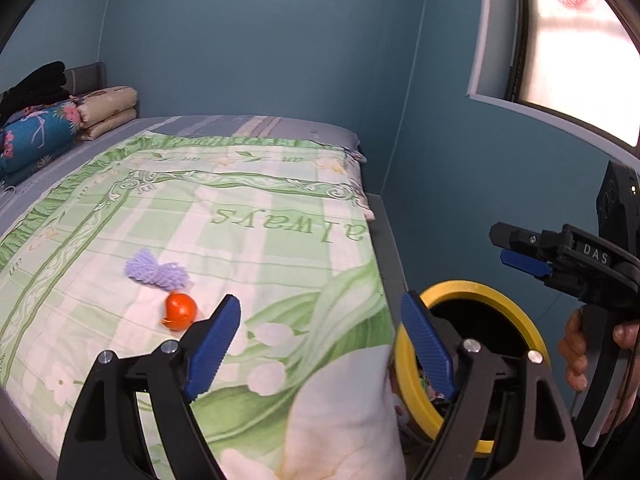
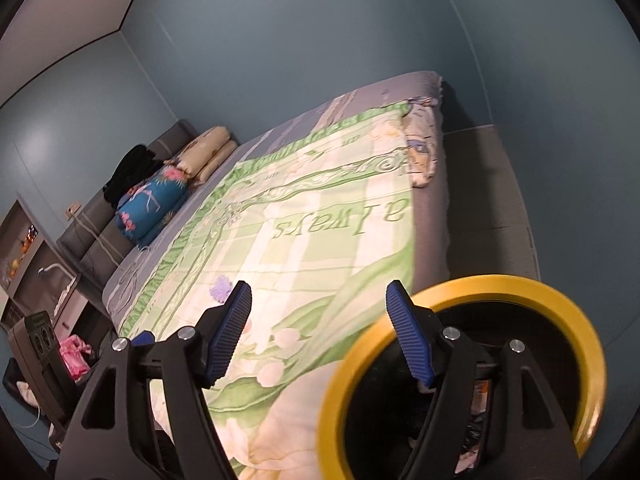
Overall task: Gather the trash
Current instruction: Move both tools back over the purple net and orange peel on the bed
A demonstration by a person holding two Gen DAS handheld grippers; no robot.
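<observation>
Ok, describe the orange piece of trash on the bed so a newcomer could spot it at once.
Start at the bed with the green checked quilt that reads "always". On the near part of the quilt lie two small scraps side by side. The one wanted is the round, bright orange peel; its neighbour is a pale purple foam net, soft and ribbed.

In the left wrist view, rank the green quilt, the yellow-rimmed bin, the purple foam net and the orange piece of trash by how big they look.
Largest to smallest:
1. green quilt
2. yellow-rimmed bin, though nearness to the camera enlarges it
3. purple foam net
4. orange piece of trash
</observation>
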